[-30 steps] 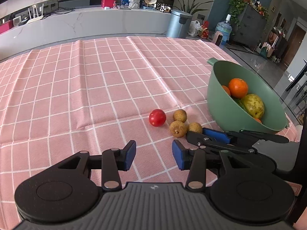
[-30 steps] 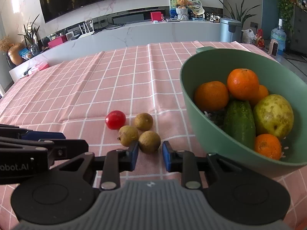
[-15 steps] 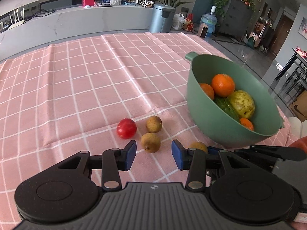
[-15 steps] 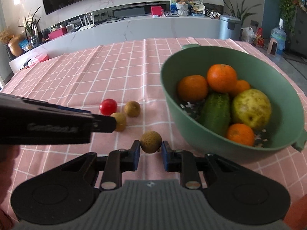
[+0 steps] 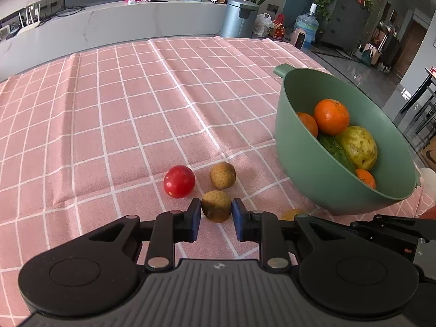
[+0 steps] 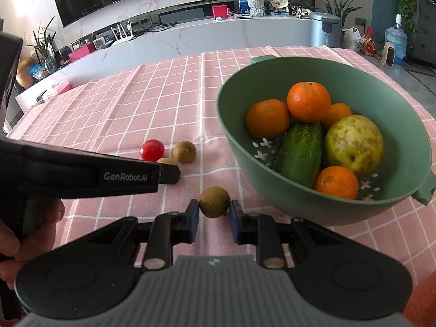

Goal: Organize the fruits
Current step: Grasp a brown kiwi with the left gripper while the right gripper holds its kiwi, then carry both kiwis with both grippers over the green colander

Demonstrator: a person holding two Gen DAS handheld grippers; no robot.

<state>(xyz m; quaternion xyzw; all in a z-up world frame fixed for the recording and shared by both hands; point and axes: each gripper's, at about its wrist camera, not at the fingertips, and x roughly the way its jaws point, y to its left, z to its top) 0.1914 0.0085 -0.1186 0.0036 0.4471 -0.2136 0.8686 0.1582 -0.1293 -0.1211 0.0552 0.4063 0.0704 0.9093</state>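
Observation:
Two small brown longans are gripped. My left gripper [image 5: 216, 207] is shut on one longan [image 5: 216, 212] that sits low over the pink checked cloth, beside a red tomato [image 5: 179, 181] and another longan [image 5: 222, 175]. My right gripper [image 6: 214, 208] is shut on the other longan [image 6: 214, 201], a little left of the green bowl [image 6: 259, 190]. The bowl holds several oranges, a cucumber [image 6: 299, 152] and a yellow-green pear [image 6: 354, 143]. In the right wrist view the left gripper's black finger [image 6: 169, 173] half hides its longan [image 6: 166, 161].
The tomato [image 6: 152, 150] and the loose longan [image 6: 184, 151] lie left of the bowl. The pink cloth stretches far to the back and left. The bowl [image 5: 299, 150] stands near the table's right edge. A hand holds the left gripper at the lower left.
My left gripper came forward over the near longan and its jaws closed on it. My right gripper closed on its longan and drew it away from the group.

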